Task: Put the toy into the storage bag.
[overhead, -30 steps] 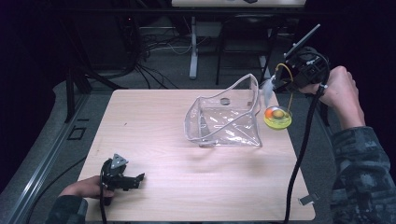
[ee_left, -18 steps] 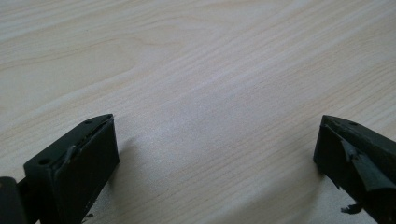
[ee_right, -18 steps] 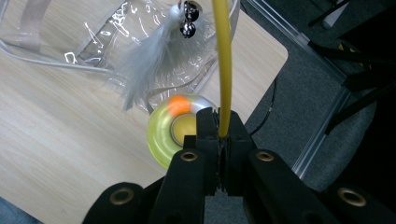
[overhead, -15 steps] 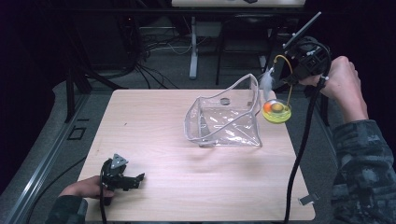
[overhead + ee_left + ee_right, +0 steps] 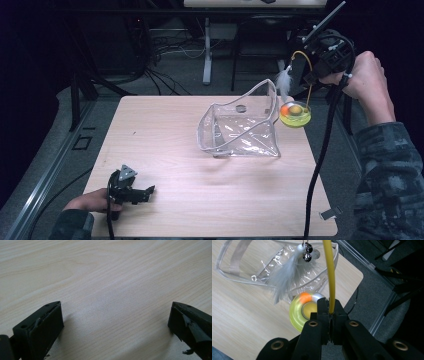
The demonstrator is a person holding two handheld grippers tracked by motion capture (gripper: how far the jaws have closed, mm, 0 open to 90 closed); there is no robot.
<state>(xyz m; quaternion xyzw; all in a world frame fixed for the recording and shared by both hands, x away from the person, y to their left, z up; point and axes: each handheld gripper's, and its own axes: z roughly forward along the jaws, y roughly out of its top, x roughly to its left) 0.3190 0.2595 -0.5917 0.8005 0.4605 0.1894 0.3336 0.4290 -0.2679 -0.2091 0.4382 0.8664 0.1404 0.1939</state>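
Cat toy (image 5: 295,114) with a yellow wand, white feather (image 5: 284,80) and round yellow base: we are gripping its wand in our clenched right gripper (image 5: 329,311), dangling it beside the clear bag (image 5: 240,125). Our left gripper (image 5: 145,192) is resting released on the table (image 5: 200,200).

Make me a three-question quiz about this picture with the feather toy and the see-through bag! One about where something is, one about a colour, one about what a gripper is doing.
1. Where is the clear bag?
A. on the table
B. on the floor
C. in the left gripper

2. What colour is the toy's bent stalk?
A. blue
B. yellow
C. red

3. What are the right gripper's jaws doing?
A. standing wide open
B. pinching the feather
C. shut on the stalk

Answers: 1 A, the bag rests on the wooden table. 2 B, the stalk is yellow. 3 C, the jaws close on the stalk while the feather hangs free.
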